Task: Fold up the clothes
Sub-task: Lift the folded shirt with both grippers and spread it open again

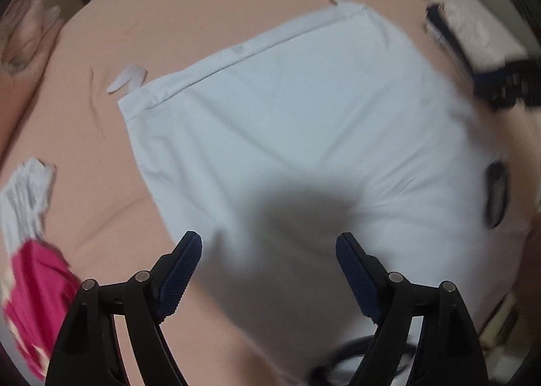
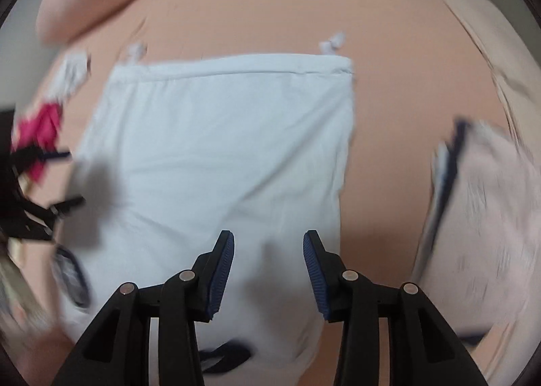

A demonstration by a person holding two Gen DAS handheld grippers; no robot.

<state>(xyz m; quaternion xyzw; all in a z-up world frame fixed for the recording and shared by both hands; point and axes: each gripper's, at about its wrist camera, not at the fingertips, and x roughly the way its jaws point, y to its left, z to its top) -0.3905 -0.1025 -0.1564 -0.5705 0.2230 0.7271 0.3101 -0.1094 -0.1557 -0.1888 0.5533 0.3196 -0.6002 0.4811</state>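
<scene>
In the middle of the bed [image 1: 101, 47], the pale blue garment [image 1: 287, 115] lies flat so I can fold it; my left claw [image 1: 268, 271] and right claw [image 2: 268, 277] hang apart above, gripping nothing.

left wrist: steeply down, close | right wrist: same | shared: white garment [image 1: 304, 122] [image 2: 219, 135] on bed

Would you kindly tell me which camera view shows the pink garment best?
The left wrist view: the pink garment is large and close at the lower left, though blurred. The right wrist view shows only a small blurred patch at the left edge.
</scene>
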